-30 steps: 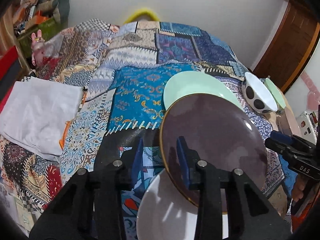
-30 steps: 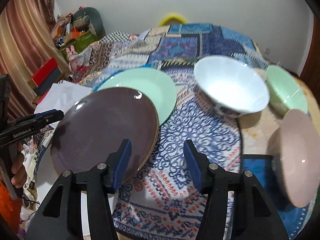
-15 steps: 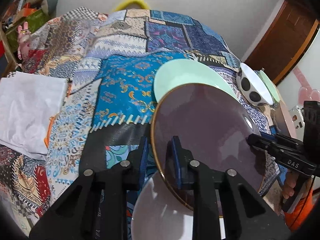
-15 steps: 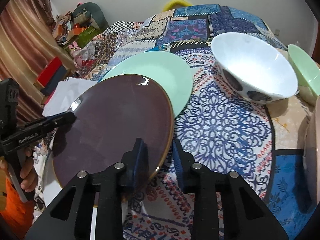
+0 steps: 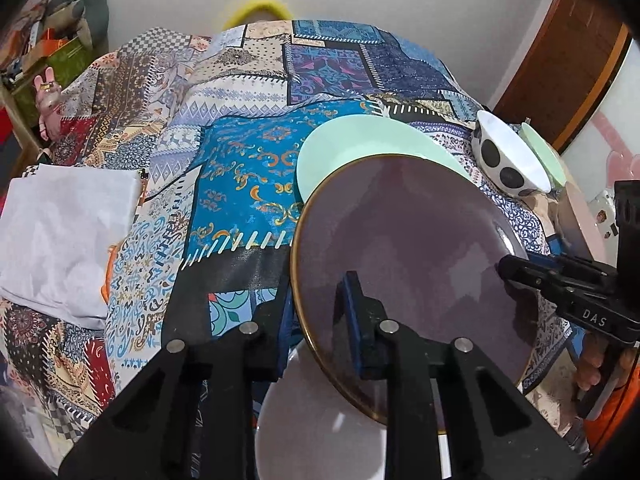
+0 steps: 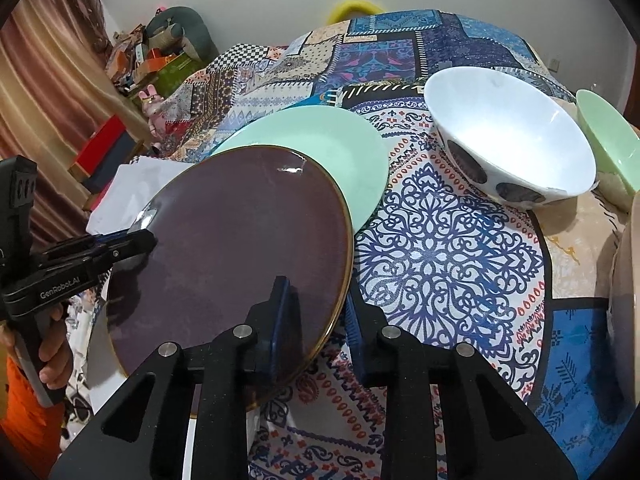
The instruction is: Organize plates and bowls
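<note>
Glossy glazed purple plate; matt patterned cloth bedspread; shiny white bowl.

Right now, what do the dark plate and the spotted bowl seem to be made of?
The dark plate: probably glazed ceramic, glossy purple-brown with a thin gold rim; a bright glare spot shows on its upper edge. The spotted bowl: likely glazed ceramic or melamine, smooth white inside with a soft sheen, dark dots outside. The look does not settle which.

The dark purple plate with a thin gold rim is tilted, raised above a white plate beneath its near edge. Behind it, partly overlapped, lies a mint green plate on the patterned cloth. A white bowl with dark spots leans beside a green bowl.
</note>
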The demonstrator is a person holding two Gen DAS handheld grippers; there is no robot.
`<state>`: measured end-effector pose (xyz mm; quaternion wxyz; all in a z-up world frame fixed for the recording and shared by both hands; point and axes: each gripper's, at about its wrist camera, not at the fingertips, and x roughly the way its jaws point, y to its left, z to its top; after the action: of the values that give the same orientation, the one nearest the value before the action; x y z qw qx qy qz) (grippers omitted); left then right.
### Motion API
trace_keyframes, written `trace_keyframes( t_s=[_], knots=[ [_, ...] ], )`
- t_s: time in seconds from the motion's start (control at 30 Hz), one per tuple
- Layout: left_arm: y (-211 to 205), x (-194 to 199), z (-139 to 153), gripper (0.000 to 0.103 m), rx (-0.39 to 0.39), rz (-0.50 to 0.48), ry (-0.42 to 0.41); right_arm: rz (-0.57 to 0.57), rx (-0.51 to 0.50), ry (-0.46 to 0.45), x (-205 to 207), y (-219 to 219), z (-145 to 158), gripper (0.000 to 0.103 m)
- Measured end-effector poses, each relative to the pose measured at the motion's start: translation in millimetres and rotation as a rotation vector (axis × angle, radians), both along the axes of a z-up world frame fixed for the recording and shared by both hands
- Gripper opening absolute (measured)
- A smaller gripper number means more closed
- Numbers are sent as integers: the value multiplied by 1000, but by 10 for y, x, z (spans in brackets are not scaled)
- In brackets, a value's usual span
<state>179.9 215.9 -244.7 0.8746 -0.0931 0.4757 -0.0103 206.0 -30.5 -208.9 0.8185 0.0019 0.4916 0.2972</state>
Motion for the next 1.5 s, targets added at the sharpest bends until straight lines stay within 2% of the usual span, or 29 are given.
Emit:
trace_keyframes(
  t_s=[0.1,0.77,1.13,1.5],
  knots=[
    [-50,-21,41,23,16,-3,-7,-5,9,7,5,-34,-3,24],
    [-426,-303,357,23,-15,-8,-42,-9,27,-47,-189,-379,280,24],
    [-800,-488,541,23,-20,-31,-52,-32,32,-84,-330,-671,473,24],
    [-1210,-594,549,23,-29,-58,-26,-61,36,-87,-473,-1017,460,24]
  ],
)
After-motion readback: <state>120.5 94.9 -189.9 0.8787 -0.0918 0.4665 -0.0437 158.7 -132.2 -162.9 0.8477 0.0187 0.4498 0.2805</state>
